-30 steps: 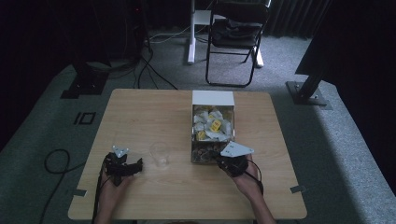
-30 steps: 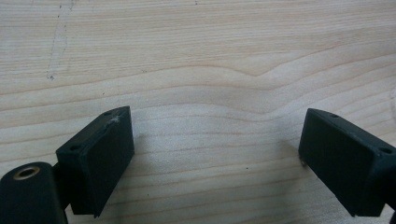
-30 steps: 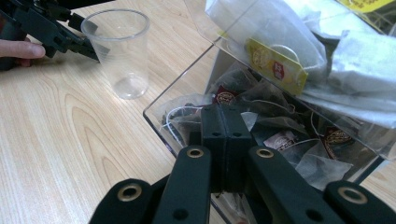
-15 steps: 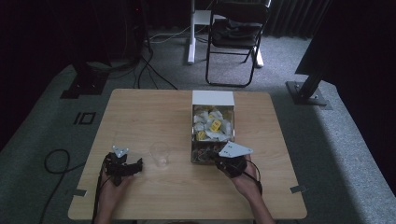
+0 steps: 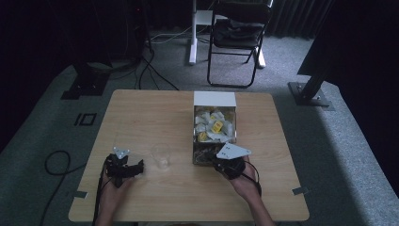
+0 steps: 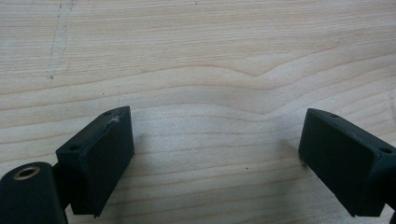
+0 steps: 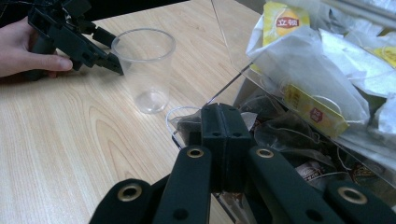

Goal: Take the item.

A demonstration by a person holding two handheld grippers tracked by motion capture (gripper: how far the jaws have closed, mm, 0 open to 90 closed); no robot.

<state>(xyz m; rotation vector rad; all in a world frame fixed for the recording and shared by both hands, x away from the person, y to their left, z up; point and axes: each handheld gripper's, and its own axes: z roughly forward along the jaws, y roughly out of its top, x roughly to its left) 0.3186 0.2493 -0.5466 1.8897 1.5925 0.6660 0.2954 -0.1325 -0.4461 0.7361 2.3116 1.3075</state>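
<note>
A clear plastic cup (image 5: 161,155) (image 7: 144,70) stands upright and empty on the wooden table (image 5: 150,113). To its right is a clear box (image 5: 234,123) full of tea bags (image 5: 214,126), some with yellow labels (image 7: 285,21). My right gripper (image 5: 220,162) (image 7: 223,116) is at the box's near end, jaws pressed together on a dark tea bag (image 7: 189,128) with a looped string. My left gripper (image 5: 139,167) (image 6: 215,140) rests left of the cup, open, with bare wood between its jaws. The right gripper view has it (image 7: 109,51) just short of the cup's rim.
The box's white lid (image 5: 215,99) stands up at its far end. A folding chair (image 5: 237,35), stand bases and cables (image 5: 56,162) are on the grey carpet around the table. The table's front edge is close behind both hands.
</note>
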